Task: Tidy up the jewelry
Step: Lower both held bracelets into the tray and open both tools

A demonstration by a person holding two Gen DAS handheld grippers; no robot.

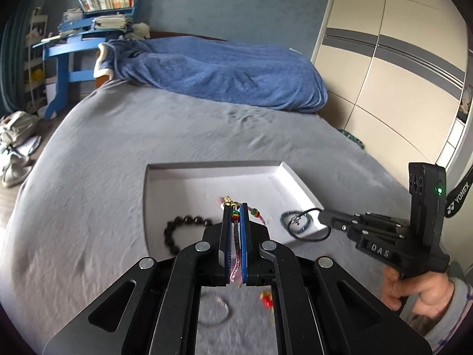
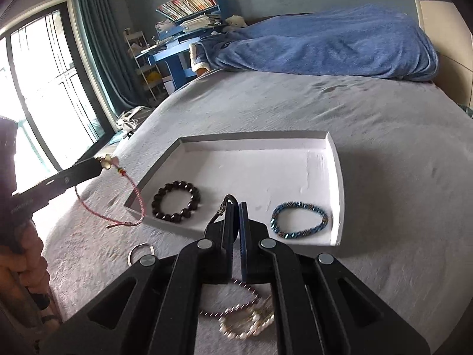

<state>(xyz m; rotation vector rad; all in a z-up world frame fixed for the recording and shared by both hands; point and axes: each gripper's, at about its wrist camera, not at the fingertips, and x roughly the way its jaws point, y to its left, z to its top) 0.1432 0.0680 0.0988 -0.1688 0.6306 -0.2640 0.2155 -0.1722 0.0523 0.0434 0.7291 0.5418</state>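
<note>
White tray [image 2: 335, 177] on bed [image 2: 369, 124], ahead of both grippers: holds black bead bracelet [image 2: 176, 201] & blue bracelet [image 2: 300, 220]. Left gripper [image 1: 235, 207] clamps pink cord bracelet [image 1: 236, 236]; right gripper [image 2: 235, 205] pinches black cord [image 2: 223, 208]. Pearl bracelet [image 2: 246, 327], ring [image 2: 140, 253] under right gripper.

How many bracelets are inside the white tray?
2. The black bead bracelet lies at the tray's near left; the blue bead bracelet lies at its near right. The right gripper may hide a bit of the floor.

Grey bed [image 2: 369, 124] carries white tray [image 2: 337, 177], loose bracelets [image 2: 245, 322], blue blanket [image 2: 325, 47]
</note>
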